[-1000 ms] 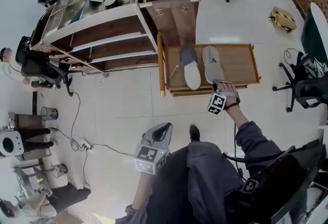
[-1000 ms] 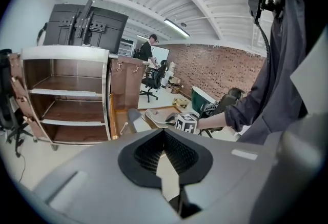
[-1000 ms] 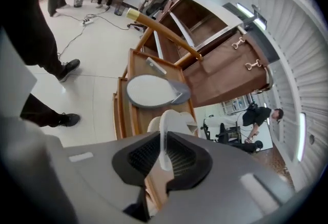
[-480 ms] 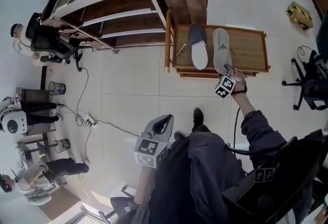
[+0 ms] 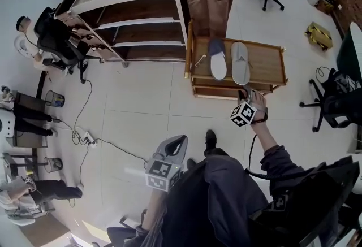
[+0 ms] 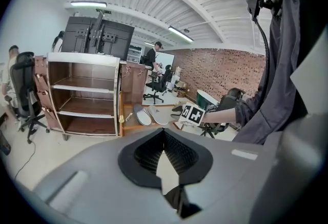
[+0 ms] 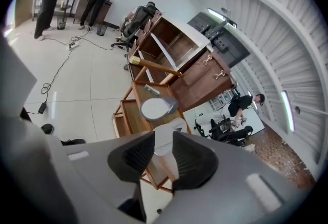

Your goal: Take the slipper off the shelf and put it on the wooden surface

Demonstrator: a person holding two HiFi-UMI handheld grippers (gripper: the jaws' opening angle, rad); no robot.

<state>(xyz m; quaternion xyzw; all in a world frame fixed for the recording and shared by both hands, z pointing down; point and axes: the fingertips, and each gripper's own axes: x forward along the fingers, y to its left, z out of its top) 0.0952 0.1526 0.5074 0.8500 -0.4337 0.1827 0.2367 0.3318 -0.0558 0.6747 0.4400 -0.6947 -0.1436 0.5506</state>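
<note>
Placement looks done, imo. The pale slipper (image 5: pixel 240 64) lies flat on the wooden surface (image 5: pixel 267 63), just beside the dark-toed slipper (image 5: pixel 218 59), w/ a thin gap between them. The shelf (image 5: pixel 136 24) shows no footwear that I can see.

My right gripper (image 5: pixel 245 93) hangs off the front edge of that surface, near the pale slipper but not touching it. Its jaws stand apart and have just been closing. Nothing sits between them; I only see the slipper beyond, through the gap.

My left gripper (image 5: pixel 177 142) is low by my legs, well apart from everything, tips pressed together, pinching nothing.

So the step in hand is prob. the pull-back. To do it well:
- come straight back & up along the line the jaws point, no sideways sweep, b/c the slipper is light and would skid
- keep the jaws off the front rail of the surface
- check the slipper sits fully on the boards, no overhang, before leaving
- keep the left gripper parked, it isn't needed
</note>
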